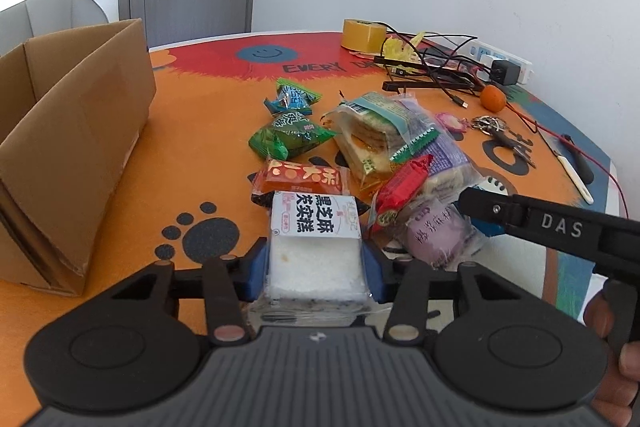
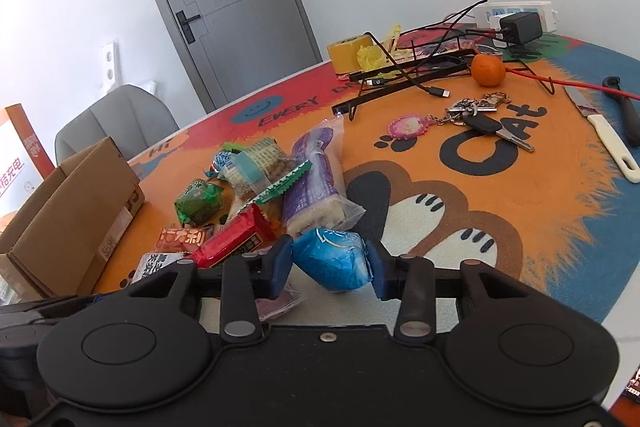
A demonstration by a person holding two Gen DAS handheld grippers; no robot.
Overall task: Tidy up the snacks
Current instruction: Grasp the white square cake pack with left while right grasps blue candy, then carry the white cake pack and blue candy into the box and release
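Both grippers are clamped on snacks at the near edge of the snack pile (image 1: 360, 155). The left gripper (image 1: 316, 267) squeezes a white rice cake pack (image 1: 316, 259) with a black sesame label, its pads pressed on both sides. The right gripper (image 2: 330, 263) pinches a blue wrapped snack (image 2: 332, 259). The open cardboard box (image 1: 72, 155) sits left of the pile — well apart from it.

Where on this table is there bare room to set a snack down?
Free: the mat between the cardboard box and the snack pile, and between the pile and the keys. Crowded: the far edge around the tape roll, cables and power strip.
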